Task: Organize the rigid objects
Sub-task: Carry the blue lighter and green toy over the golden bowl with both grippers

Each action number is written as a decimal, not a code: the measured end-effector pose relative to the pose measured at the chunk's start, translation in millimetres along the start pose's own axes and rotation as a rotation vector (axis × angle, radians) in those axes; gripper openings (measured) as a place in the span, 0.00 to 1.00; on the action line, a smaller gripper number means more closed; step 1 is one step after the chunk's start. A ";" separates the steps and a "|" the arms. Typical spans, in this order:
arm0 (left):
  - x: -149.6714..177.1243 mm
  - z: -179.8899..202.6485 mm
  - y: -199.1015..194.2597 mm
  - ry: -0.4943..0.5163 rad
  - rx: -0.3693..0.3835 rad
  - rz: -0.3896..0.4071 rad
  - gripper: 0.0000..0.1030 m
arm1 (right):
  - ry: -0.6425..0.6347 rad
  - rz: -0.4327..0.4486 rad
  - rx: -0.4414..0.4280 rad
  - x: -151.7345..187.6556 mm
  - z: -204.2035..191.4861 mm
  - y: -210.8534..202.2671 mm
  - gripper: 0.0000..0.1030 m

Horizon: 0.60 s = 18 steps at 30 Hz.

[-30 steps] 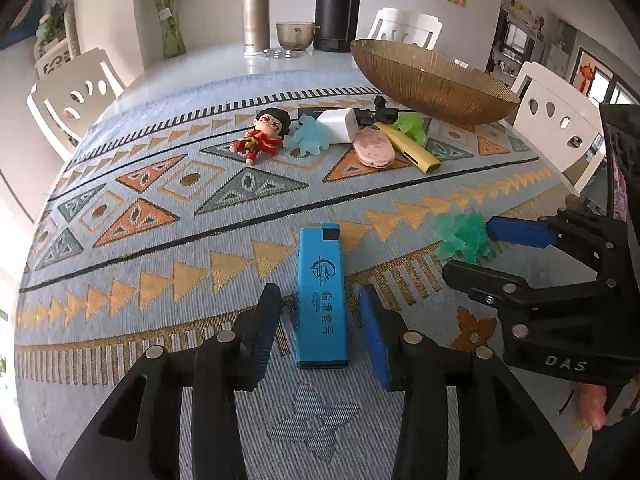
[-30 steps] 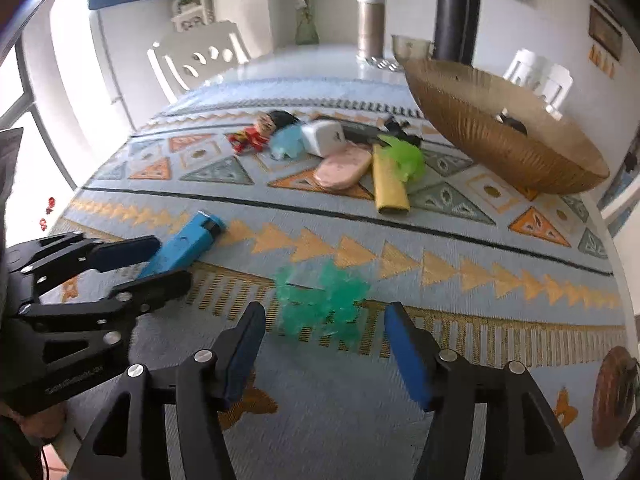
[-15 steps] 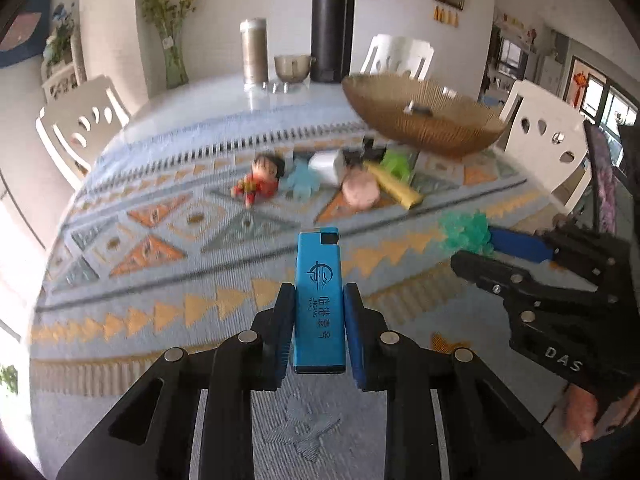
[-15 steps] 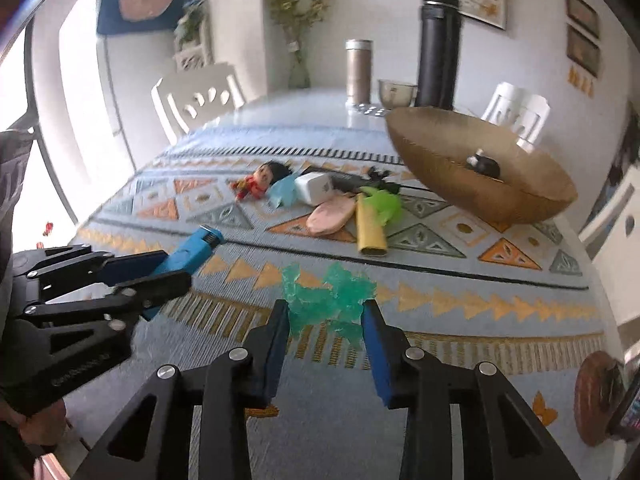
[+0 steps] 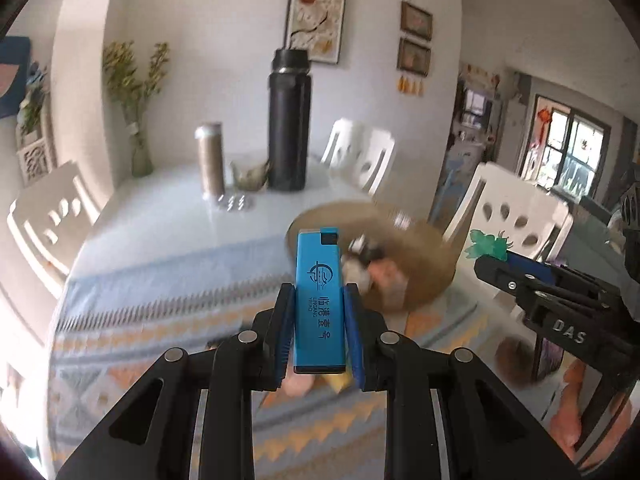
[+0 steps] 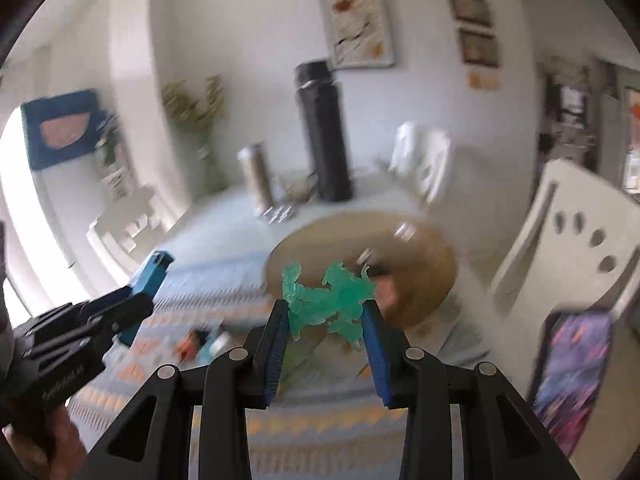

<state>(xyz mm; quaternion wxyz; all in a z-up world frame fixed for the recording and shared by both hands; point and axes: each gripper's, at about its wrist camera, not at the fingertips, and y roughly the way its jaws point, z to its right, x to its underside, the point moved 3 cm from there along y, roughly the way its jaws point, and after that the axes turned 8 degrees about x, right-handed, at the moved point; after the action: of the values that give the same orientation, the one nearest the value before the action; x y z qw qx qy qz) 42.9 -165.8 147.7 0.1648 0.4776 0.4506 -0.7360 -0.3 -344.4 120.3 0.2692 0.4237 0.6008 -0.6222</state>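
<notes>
Both tongs hang above the table, the left gripper (image 5: 319, 312) clenched on an upright blue lighter (image 5: 319, 296), the right gripper (image 6: 326, 320) on a green toy (image 6: 328, 300); the bowl (image 6: 432, 268) lies ahead and below, likelier nearer the right.

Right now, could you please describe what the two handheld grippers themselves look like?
Both the left gripper and the right gripper are matte black linkage frames with silver round pivot pins and blue ribbed pads on the fingers. The right gripper's side carries white letters, DAS.
</notes>
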 end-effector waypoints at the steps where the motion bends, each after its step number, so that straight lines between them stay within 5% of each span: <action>1: -7.6 2.1 8.3 0.001 0.009 0.003 0.20 | 0.019 0.003 0.019 -8.9 3.2 3.6 0.35; 8: -22.2 6.4 77.8 -0.021 0.056 -0.054 0.20 | 0.125 -0.073 0.089 -31.0 21.2 59.0 0.35; 18: 5.0 6.8 145.9 -0.040 0.097 -0.171 0.20 | 0.173 -0.207 0.180 -6.1 56.0 132.4 0.35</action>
<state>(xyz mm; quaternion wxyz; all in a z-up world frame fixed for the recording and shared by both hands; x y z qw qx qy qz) 134.9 -249.2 70.6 0.0870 0.4299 0.4504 -0.7777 103.0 -417.8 52.1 0.1119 0.4341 0.6037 -0.6592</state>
